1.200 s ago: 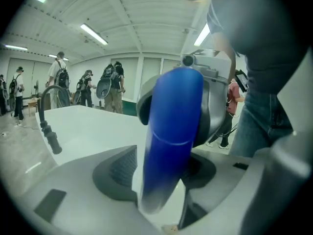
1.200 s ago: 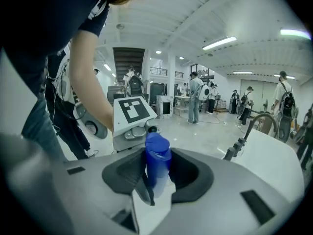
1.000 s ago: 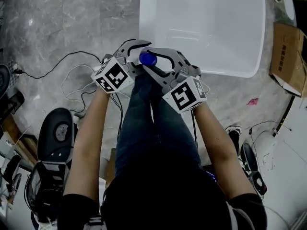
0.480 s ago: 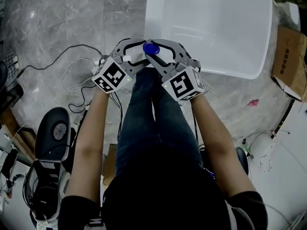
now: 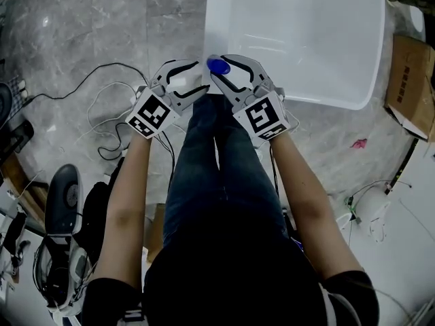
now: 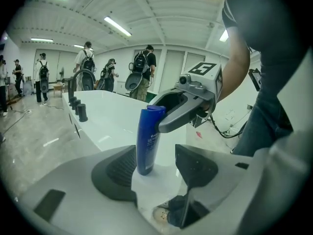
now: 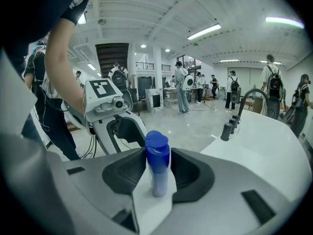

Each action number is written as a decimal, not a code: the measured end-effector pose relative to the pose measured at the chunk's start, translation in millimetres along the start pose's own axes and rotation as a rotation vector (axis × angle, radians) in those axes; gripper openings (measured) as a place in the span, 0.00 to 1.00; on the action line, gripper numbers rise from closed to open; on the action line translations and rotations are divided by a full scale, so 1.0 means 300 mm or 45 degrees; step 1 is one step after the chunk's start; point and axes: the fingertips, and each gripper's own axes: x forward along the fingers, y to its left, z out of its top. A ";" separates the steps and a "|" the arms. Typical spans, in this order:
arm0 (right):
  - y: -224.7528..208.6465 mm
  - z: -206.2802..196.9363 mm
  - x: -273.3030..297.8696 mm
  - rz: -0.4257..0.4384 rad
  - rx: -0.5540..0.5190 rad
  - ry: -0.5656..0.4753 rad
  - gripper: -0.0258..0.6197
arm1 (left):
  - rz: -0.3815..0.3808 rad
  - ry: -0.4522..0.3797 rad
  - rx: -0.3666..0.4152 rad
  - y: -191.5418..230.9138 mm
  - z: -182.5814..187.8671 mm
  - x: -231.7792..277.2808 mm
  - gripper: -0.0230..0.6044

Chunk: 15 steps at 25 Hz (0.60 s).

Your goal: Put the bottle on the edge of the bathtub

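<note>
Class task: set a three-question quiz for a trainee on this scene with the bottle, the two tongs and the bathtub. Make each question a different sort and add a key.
1. True or false: the left tongs are clamped on the blue bottle.
2. Multiple choice: the bottle is A upright, B lying flat, C upside down.
3. Fill in: the right tongs hold the bottle at the edge of the white ____.

Key:
1. False. The left tongs stand open, and the right tongs grip the bottle.
2. A.
3. bathtub.
</note>
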 end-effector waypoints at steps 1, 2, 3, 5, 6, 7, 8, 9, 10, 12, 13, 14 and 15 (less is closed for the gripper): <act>0.005 -0.007 -0.002 0.009 0.002 0.011 0.29 | 0.002 0.002 -0.001 -0.004 0.002 -0.005 0.43; 0.009 -0.012 -0.004 0.018 0.001 0.021 0.29 | 0.005 0.002 -0.004 -0.006 0.007 -0.011 0.43; 0.011 -0.016 -0.007 0.024 0.002 0.030 0.30 | 0.010 -0.002 -0.010 -0.005 0.014 -0.017 0.43; 0.013 -0.013 -0.021 0.027 0.009 0.035 0.31 | 0.034 -0.026 -0.034 0.002 0.040 -0.037 0.43; 0.013 -0.003 -0.035 0.025 0.012 0.027 0.32 | 0.052 -0.048 -0.049 0.005 0.059 -0.053 0.43; 0.012 0.012 -0.055 0.018 0.012 0.015 0.33 | 0.071 -0.073 -0.064 0.007 0.082 -0.073 0.43; 0.010 0.033 -0.080 0.007 0.008 0.001 0.33 | 0.091 -0.099 -0.077 0.006 0.110 -0.095 0.43; 0.005 0.057 -0.110 -0.010 0.006 -0.016 0.33 | 0.111 -0.126 -0.085 0.004 0.143 -0.119 0.43; -0.001 0.085 -0.144 -0.033 0.012 -0.037 0.33 | 0.132 -0.154 -0.086 0.000 0.180 -0.146 0.43; -0.027 0.149 -0.218 -0.109 0.046 -0.091 0.33 | 0.176 -0.220 -0.066 -0.008 0.270 -0.201 0.42; -0.050 0.186 -0.258 -0.161 0.069 -0.123 0.33 | 0.198 -0.262 -0.046 -0.011 0.321 -0.227 0.40; -0.077 0.225 -0.298 -0.220 0.092 -0.156 0.32 | 0.219 -0.308 -0.027 -0.015 0.375 -0.254 0.36; -0.107 0.265 -0.338 -0.280 0.112 -0.187 0.27 | 0.238 -0.357 -0.012 -0.019 0.430 -0.280 0.32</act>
